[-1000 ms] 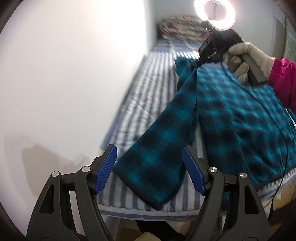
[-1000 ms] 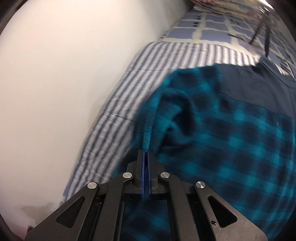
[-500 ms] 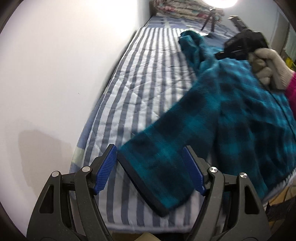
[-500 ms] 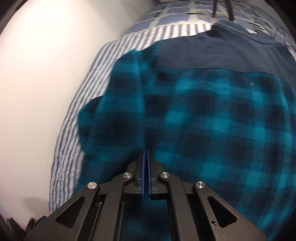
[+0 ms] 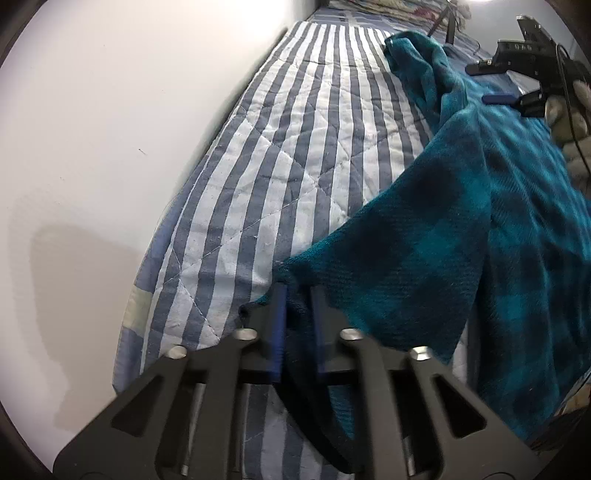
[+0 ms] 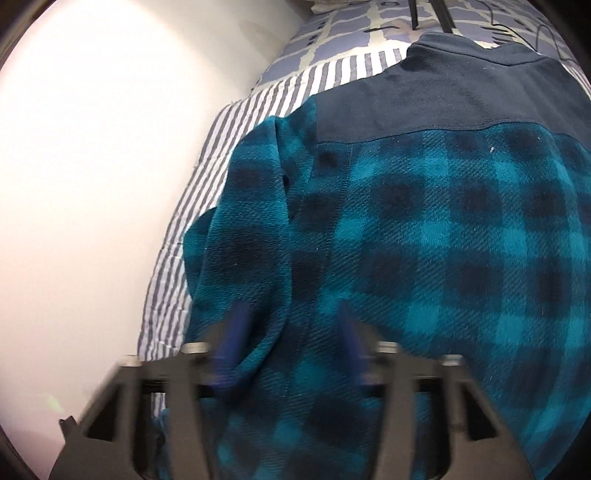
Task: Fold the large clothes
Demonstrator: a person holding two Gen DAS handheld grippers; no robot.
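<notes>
Fleece in teal and dark check covers most of a bed, a large jacket (image 6: 424, 236) spread flat on a blue-and-white striped quilt (image 5: 295, 155) that runs along a pale wall (image 5: 110, 129). One sleeve (image 5: 399, 266) lies out across the stripes toward the near edge of the bed, and the left gripper (image 5: 299, 306) has its blue pads (image 5: 277, 325) drawn in on the sleeve's cuff end, with a fold of the cloth pinched between them and a dark band of the cuff trailing down below the jaws. At the far right of the left wrist view the right gripper (image 5: 496, 83) sits above the jacket's shoulder area, held by a hand in a light knitted glove (image 5: 570, 122); its two blue fingertips stand apart from each other. The right wrist view looks down the jacket's back, where a plain dark navy yoke (image 6: 461, 99) and collar lie toward the head of the bed and the checked body fills the frame below. There the right gripper's (image 6: 291, 332) jaws are opening, blurred with motion, and the fleece, bunched in a ridge at the shoulder seam, lies between them without being pressed. Beyond the collar, a patterned blue bedcover (image 6: 351, 33) and thin black legs of a stand (image 6: 443, 14) show at the top of the frame. A dark cable (image 5: 569, 92) hangs past the gloved hand.
</notes>
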